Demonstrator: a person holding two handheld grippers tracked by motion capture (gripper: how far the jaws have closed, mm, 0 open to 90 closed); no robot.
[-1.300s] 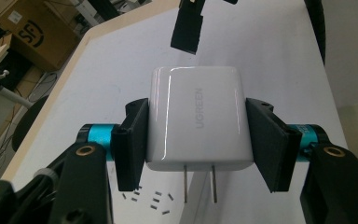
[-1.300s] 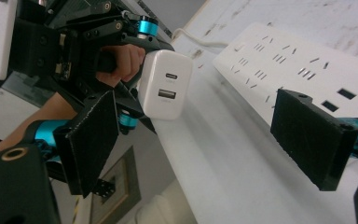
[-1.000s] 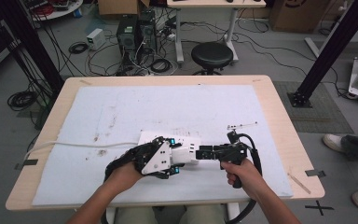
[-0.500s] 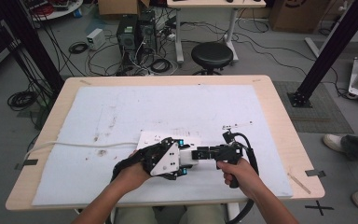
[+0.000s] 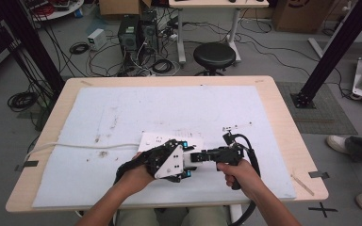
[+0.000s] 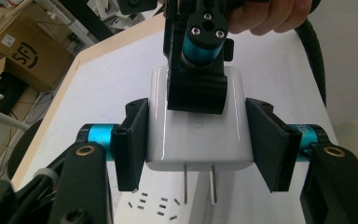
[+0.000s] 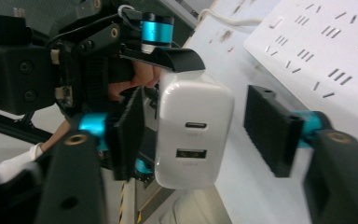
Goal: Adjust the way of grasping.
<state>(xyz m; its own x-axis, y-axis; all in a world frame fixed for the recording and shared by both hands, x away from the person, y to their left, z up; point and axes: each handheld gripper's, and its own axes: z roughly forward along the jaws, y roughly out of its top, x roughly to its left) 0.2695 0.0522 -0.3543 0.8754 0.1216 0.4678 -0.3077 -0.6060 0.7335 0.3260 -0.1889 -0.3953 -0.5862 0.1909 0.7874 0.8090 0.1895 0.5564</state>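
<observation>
White plastic charger block [image 6: 199, 135], two flat prongs [image 6: 186, 184] pointing down, is held off the surface [image 5: 264, 117] above a white power strip [image 6: 158, 207]. It is pinched by the left hand-held gripper [image 6: 199, 140]: both black pads are seen pressed flat on its two sides in the left gripper view. The right hand-held gripper [image 7: 193, 135] is placed around the same block from the port end; its jaws have just been closing, with the block between them. In the right gripper view the near pad [image 7: 130, 130] is seen at or almost on the block's side, and the far pad [image 7: 268, 128] stands clear of it with a visible gap, so no grip is made by that one yet. Two ports on the block's end face are turned toward that camera. In the high view both hand-held grippers [image 5: 169, 160] [image 5: 202, 156] are seen meeting tip to tip near the front middle of the surface, over the power strip [image 5: 169, 140], which lies on a pale mat [image 5: 122, 108]. A white cable [image 5: 75, 146] is run from the strip toward the left edge.
</observation>
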